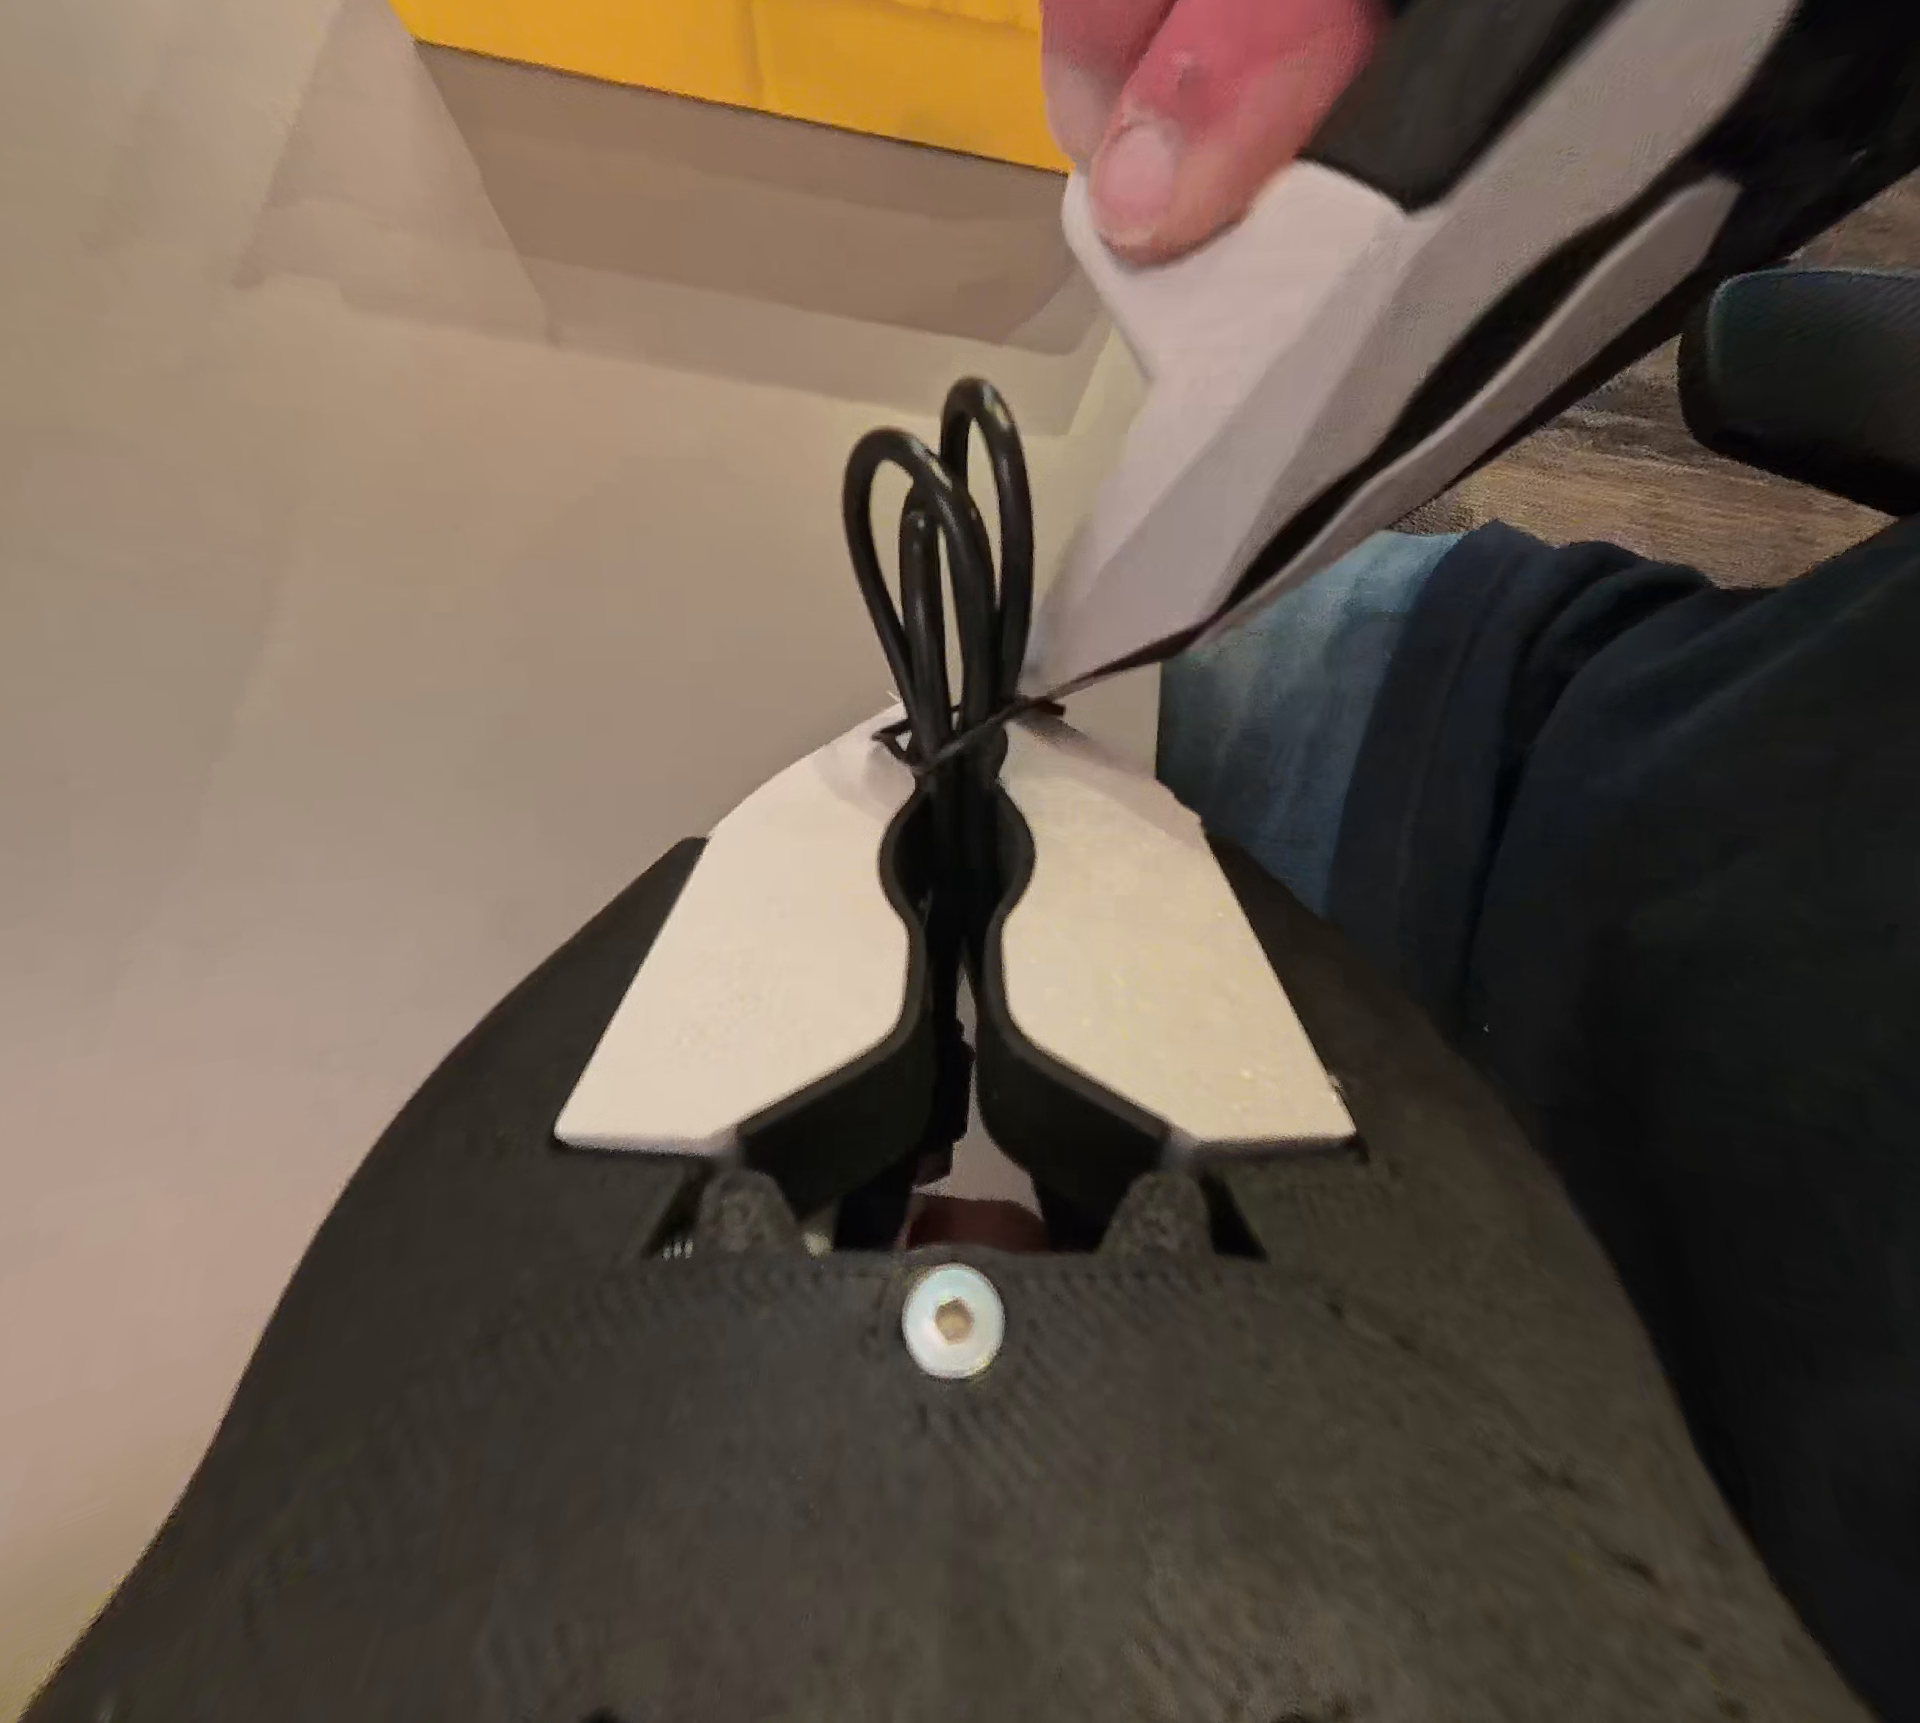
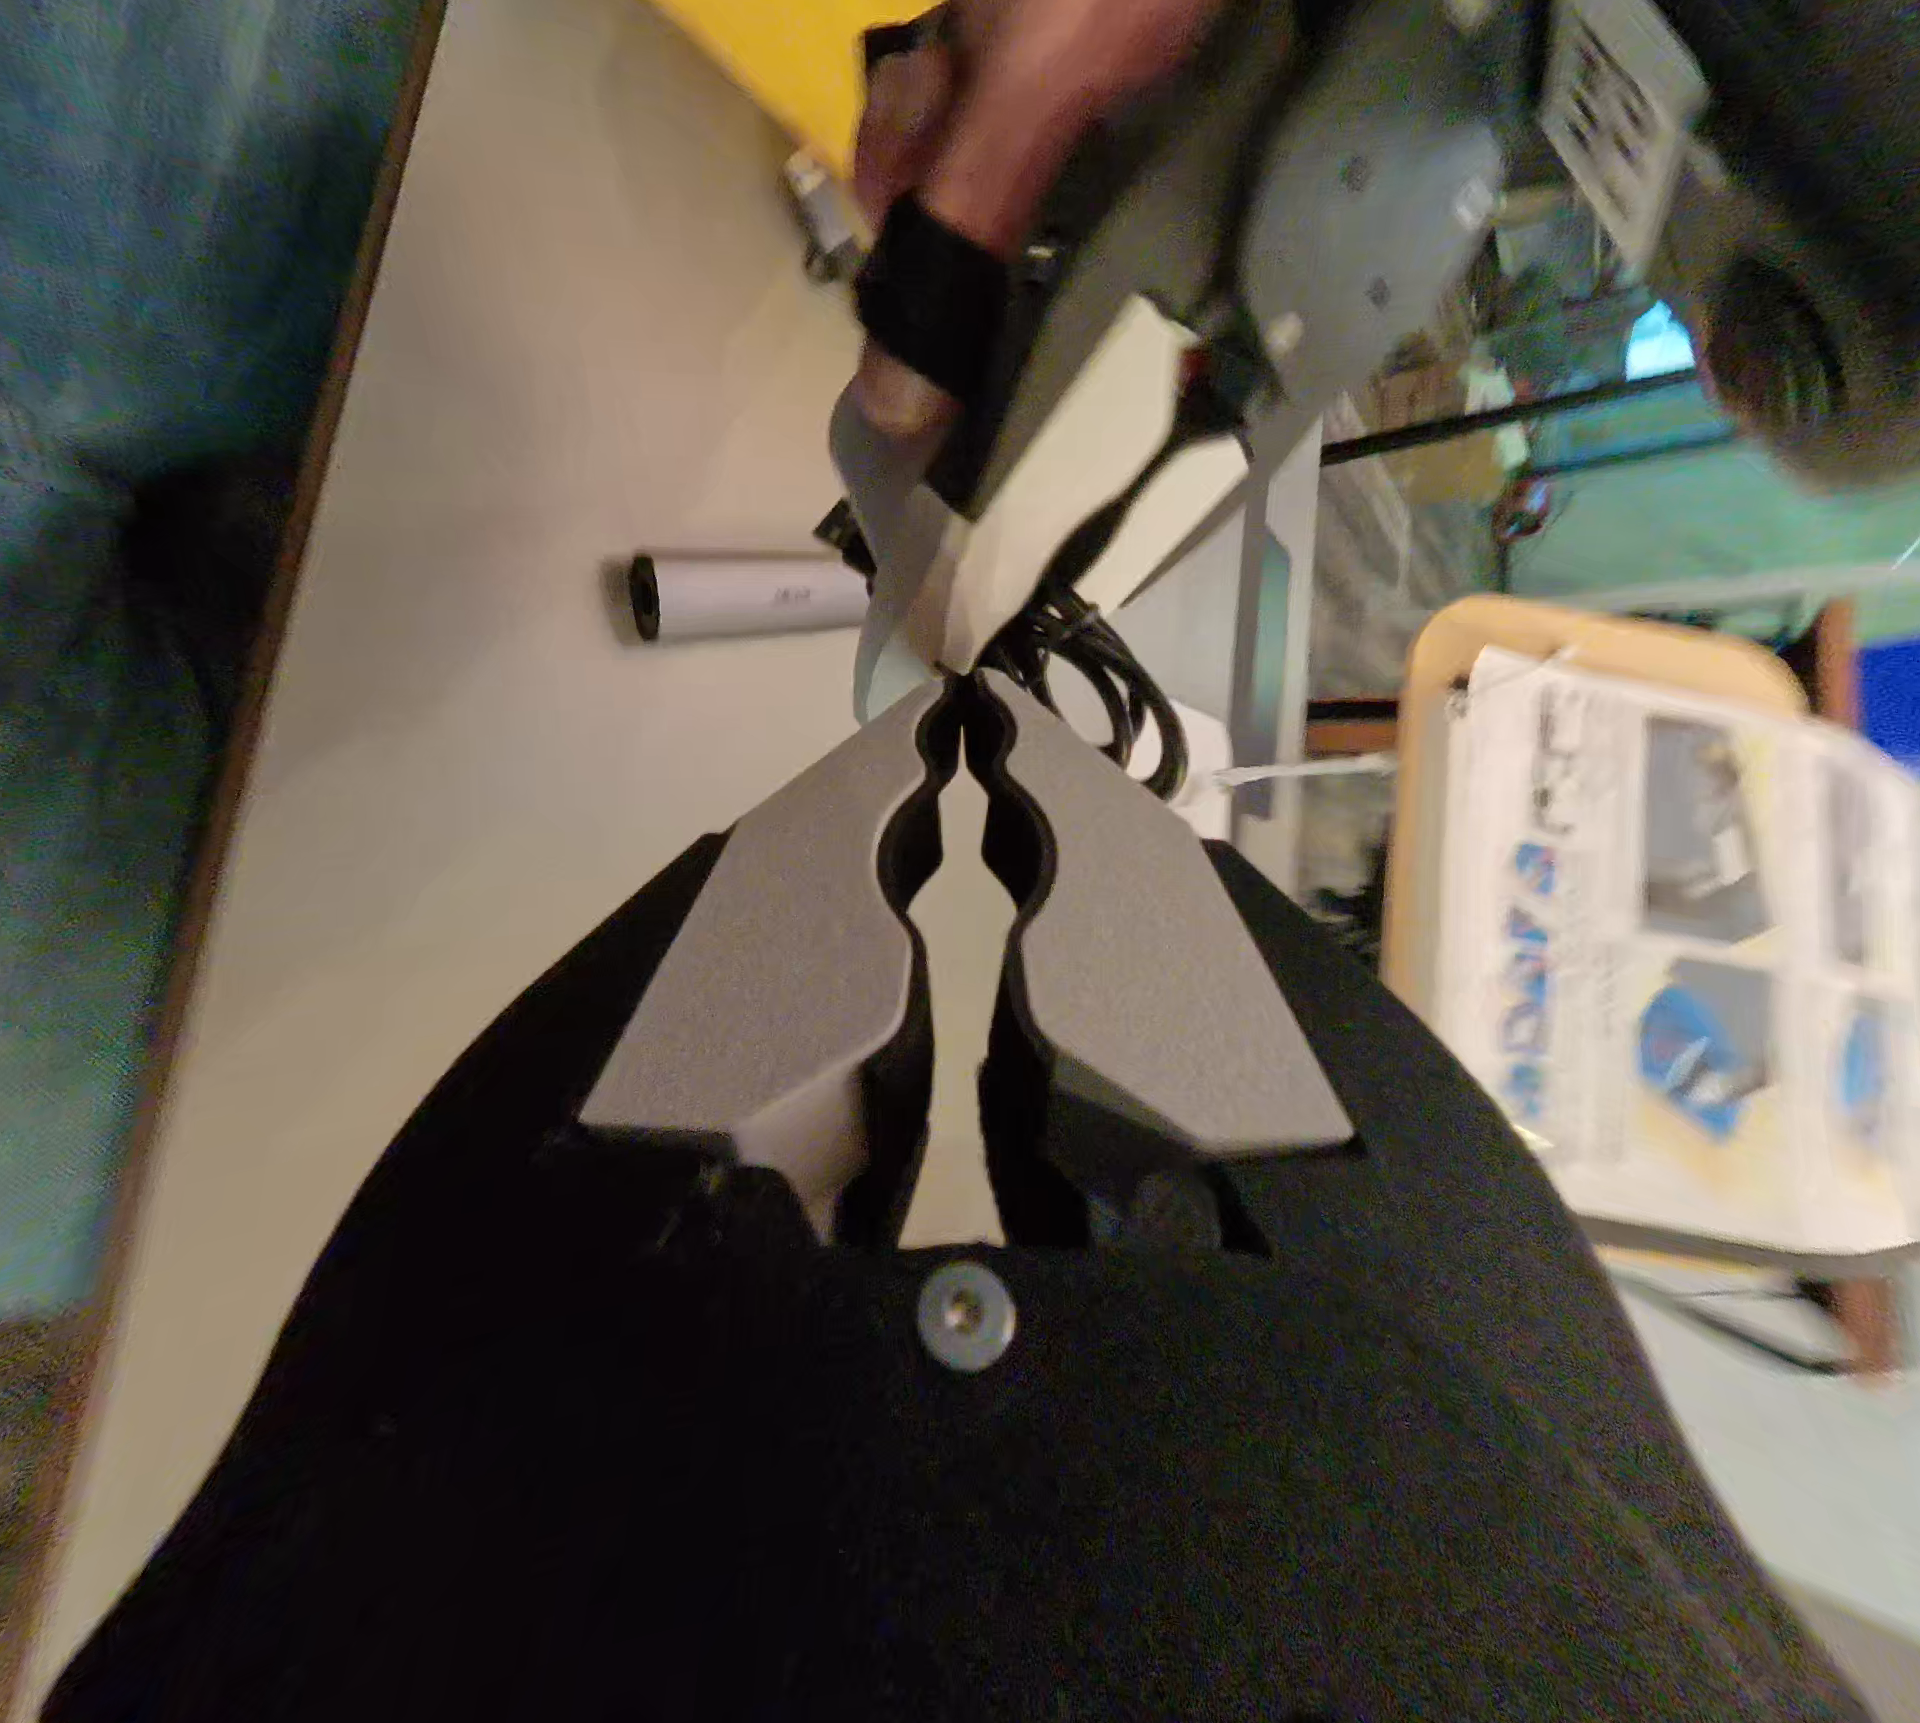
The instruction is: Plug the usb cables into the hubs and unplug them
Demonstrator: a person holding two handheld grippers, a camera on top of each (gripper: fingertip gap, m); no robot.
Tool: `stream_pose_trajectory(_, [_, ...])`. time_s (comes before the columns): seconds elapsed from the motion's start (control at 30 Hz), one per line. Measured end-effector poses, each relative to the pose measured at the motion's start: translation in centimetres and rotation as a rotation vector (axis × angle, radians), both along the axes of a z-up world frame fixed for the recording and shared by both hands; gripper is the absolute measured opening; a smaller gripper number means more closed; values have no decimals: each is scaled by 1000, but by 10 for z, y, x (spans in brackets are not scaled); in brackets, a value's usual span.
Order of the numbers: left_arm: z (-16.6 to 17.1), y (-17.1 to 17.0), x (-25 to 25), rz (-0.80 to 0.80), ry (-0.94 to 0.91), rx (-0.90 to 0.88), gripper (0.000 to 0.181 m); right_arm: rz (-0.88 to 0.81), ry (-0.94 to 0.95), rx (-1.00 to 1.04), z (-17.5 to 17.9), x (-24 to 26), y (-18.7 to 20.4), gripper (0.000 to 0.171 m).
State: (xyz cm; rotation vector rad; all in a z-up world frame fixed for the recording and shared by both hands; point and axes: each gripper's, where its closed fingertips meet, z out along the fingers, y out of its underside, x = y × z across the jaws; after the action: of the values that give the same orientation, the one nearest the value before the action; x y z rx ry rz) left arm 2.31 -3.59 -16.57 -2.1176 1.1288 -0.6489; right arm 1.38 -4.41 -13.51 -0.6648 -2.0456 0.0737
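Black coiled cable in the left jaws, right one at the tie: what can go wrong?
1. The left gripper clamps the black coiled cable mid-bundle, so a tug could drag loops through.
2. The right gripper pinches only the thin black twist tie, which may slip or snap.
3. It hangs above the white table: a drop is possible.

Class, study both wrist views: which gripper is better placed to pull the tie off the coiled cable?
Right gripper: its tips pinch the thin tie, while the left gripper is clamped on the coiled cable.

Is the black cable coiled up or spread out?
Coiled: the cable sits in tied loops, held by the left gripper, with the right gripper pinching the tie.
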Motion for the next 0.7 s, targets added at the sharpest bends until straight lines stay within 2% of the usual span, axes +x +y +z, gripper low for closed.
stream_pose_trajectory(0.23, [15, 13, -1, 55, -40, 101, 3, -250, 354, -787, 21, 2, 13, 0])
stream_pose_trajectory(0.37, [18, 17, -1, 77, -58, 134, 3, -316, 486, -1199, 19, 3, 16, 0])
stream_pose_trajectory(0.4, [17, 17, -1, 79, -49, 140, 3, -319, 505, -1207, 18, 3, 15, 0])
stream_pose_trajectory(0.5, [16, 15, 0, 74, -58, 125, 3, -306, 511, -1012, 23, 7, 13, 0])
stream_pose_trajectory(0.57, [19, 15, 0, 75, -69, 122, 2, -300, 508, -912, 30, 10, 16, 14])
stream_pose_trajectory(0.7, [22, 15, 2, 67, -83, 135, 3, -310, 480, -929, 36, 11, 18, 13])
